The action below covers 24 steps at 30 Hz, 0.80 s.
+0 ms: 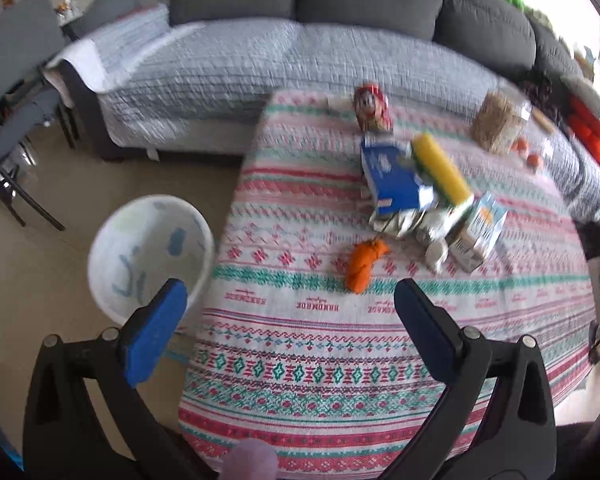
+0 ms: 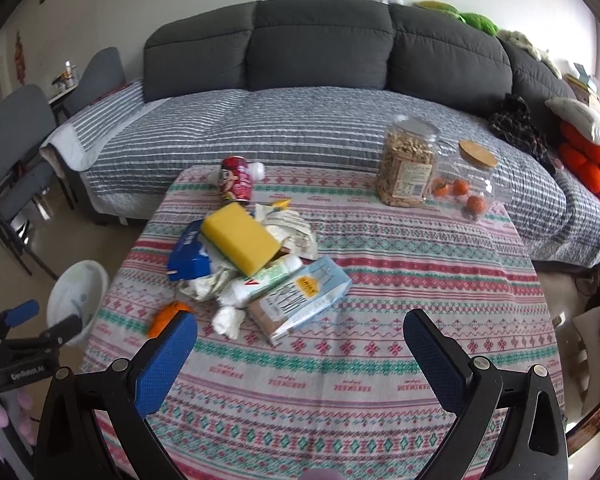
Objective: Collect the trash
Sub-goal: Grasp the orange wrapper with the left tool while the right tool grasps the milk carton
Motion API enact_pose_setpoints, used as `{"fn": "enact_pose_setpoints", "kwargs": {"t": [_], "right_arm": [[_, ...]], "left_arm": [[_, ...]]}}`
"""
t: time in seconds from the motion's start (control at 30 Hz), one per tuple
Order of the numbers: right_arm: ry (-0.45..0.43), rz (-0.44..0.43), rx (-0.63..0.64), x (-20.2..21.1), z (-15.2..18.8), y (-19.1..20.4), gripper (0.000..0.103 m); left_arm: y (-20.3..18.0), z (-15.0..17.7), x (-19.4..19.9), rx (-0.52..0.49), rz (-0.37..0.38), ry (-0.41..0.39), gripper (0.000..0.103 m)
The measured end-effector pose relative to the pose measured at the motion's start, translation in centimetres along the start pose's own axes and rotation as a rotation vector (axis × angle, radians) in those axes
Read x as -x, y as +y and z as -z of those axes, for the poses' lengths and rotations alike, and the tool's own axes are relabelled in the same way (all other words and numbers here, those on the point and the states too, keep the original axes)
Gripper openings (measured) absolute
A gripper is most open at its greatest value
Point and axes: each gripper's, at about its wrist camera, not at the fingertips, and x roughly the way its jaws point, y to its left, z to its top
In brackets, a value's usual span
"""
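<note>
A heap of trash lies on the patterned tablecloth [image 2: 340, 360]: a yellow sponge [image 2: 240, 238], a blue carton [image 2: 186, 258], a light blue milk carton [image 2: 300, 300], crumpled white paper [image 2: 228, 318], orange peel [image 2: 166, 318] and a red can [image 2: 236, 180]. In the left wrist view the orange peel [image 1: 364, 264], the sponge [image 1: 440, 168] and the blue carton [image 1: 392, 178] show too. A white bin [image 1: 148, 256] stands on the floor left of the table; it also shows in the right wrist view [image 2: 78, 292]. My left gripper [image 1: 288, 304] is open and empty over the table's near left edge. My right gripper [image 2: 300, 332] is open and empty, short of the heap.
A jar of nuts [image 2: 408, 168] and a clear tub of oranges [image 2: 464, 188] stand at the table's far right. A grey sofa [image 2: 300, 120] runs behind the table. Grey chairs [image 2: 16, 160] stand at the left. The left gripper [image 2: 32, 320] shows at the left in the right wrist view.
</note>
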Motion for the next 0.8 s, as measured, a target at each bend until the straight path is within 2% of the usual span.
{"fn": "enact_pose_setpoints", "kwargs": {"t": [0.07,0.13,0.23,0.37,0.53,0.57,0.6,0.67,0.73,0.8], "right_arm": [[0.028,0.021,-0.038,-1.8,0.3,-1.6,0.103],[0.111,0.044,-0.069,-3.9,0.6,-2.9,0.103],[0.181,0.025,-0.108,-6.3,0.5,-4.4,0.103],[0.204,0.069,-0.136,-8.0,-0.1,-5.6,0.103],[0.227,0.060,-0.148,-9.6,-0.7,-5.9,0.103],[0.232,0.049,-0.144,-10.1,-0.8,-5.8,0.103],[0.239,0.037,-0.142,-10.5,-0.9,-5.7,0.103],[0.257,0.010,-0.149,-11.6,-0.9,-5.5,0.103],[0.284,-0.009,-0.177,-12.7,-0.8,-5.4,0.103],[0.308,-0.028,-0.208,-13.7,-0.7,-5.2,0.103]], "left_arm": [[-0.8,-0.4,-2.2,-0.040,0.027,0.067,0.103],[-1.5,-0.9,-3.9,-0.067,0.050,0.110,0.102],[-2.8,-1.9,-6.1,-0.100,0.076,0.140,0.098],[-4.2,-2.7,-8.5,-0.144,0.078,0.147,0.092],[-4.7,-3.0,-11.8,-0.118,0.130,0.230,0.066],[-4.7,-2.9,-12.1,-0.106,0.156,0.243,0.064],[-4.9,-2.9,-12.3,-0.096,0.180,0.253,0.058],[-5.4,-3.0,-12.1,-0.101,0.200,0.253,0.048],[-5.7,-3.0,-11.7,-0.110,0.210,0.248,0.033],[-5.8,-2.9,-11.6,-0.109,0.207,0.253,0.031]]}}
